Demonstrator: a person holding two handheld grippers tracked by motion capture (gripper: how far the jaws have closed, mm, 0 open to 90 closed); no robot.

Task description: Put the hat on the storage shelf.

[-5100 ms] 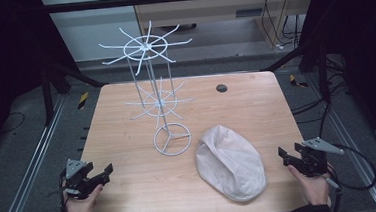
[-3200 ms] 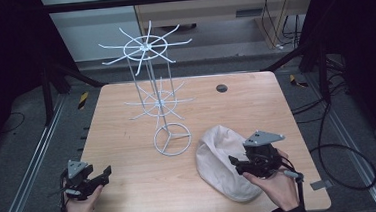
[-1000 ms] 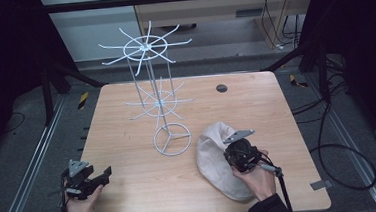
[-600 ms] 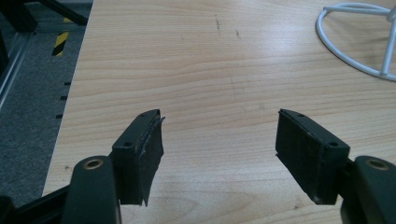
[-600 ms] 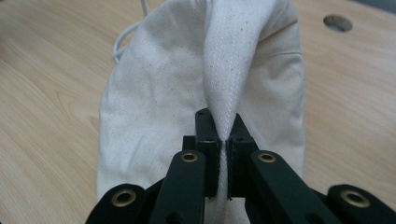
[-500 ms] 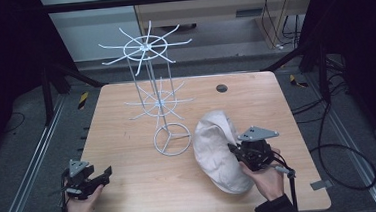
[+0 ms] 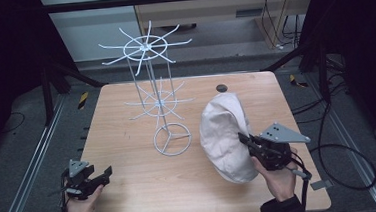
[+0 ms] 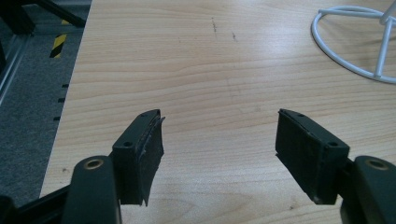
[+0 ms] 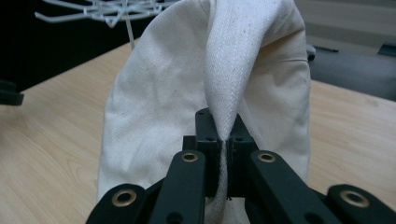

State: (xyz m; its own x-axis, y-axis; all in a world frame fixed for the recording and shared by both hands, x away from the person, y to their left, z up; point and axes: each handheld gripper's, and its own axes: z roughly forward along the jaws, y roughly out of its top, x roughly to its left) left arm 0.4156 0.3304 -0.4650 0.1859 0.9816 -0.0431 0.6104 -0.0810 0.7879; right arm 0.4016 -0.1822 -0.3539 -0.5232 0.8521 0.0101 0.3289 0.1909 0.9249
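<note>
The left tongs (image 7: 102, 174) were kept spread, low over the wooden counter (image 7: 127, 130). The white wire rack (image 7: 162, 113) stood mid-counter. Just right, the cream cloth cap (image 7: 224, 133) had been lifted upright, pinched by the right tongs (image 7: 243, 138).

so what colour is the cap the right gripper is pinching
Off-white, a plain cream fabric cap; clearest in the right gripper view.

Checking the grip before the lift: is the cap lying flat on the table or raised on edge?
Raised on edge. The cap stands tilted, its fold pinched between the shut jaws of the right gripper; its lower edge seems to rest on the table.
</note>
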